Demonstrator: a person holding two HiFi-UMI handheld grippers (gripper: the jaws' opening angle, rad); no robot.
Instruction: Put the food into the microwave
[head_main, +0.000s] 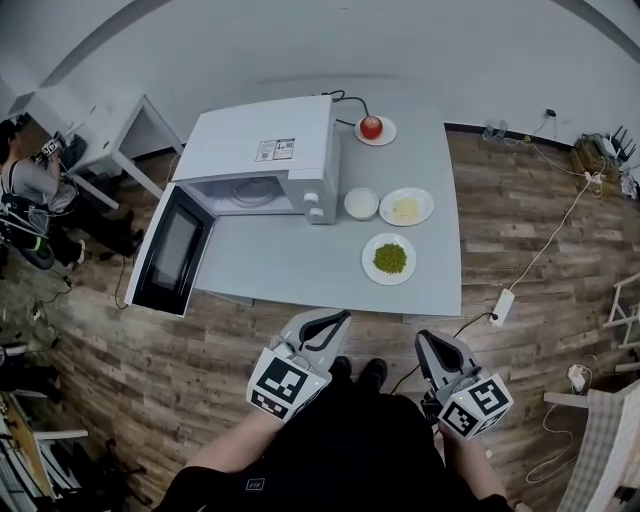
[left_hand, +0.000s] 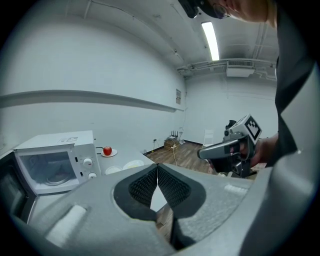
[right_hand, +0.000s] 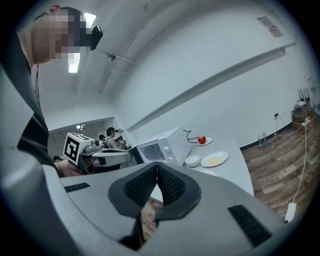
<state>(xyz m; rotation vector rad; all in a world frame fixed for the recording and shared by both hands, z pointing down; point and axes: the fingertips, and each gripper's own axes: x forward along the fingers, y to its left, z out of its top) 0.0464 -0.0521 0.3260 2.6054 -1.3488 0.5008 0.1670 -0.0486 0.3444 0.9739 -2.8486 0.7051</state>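
A white microwave (head_main: 262, 152) stands on the grey table (head_main: 280, 265) with its door (head_main: 172, 250) swung open to the left and its cavity empty. To its right lie a plate of green peas (head_main: 389, 259), a plate of pale yellow food (head_main: 406, 207), a white bowl (head_main: 361, 203) and a red apple (head_main: 371, 127) on a small plate. My left gripper (head_main: 330, 322) and right gripper (head_main: 430, 342) hover short of the table's near edge, both shut with nothing between the jaws. The pads meet in the left gripper view (left_hand: 157, 167) and in the right gripper view (right_hand: 157, 167).
A black cable runs behind the microwave toward the apple. A power strip (head_main: 503, 304) and its cord lie on the wooden floor at the right. A white desk (head_main: 120, 135) and a seated person (head_main: 35, 195) are at the far left.
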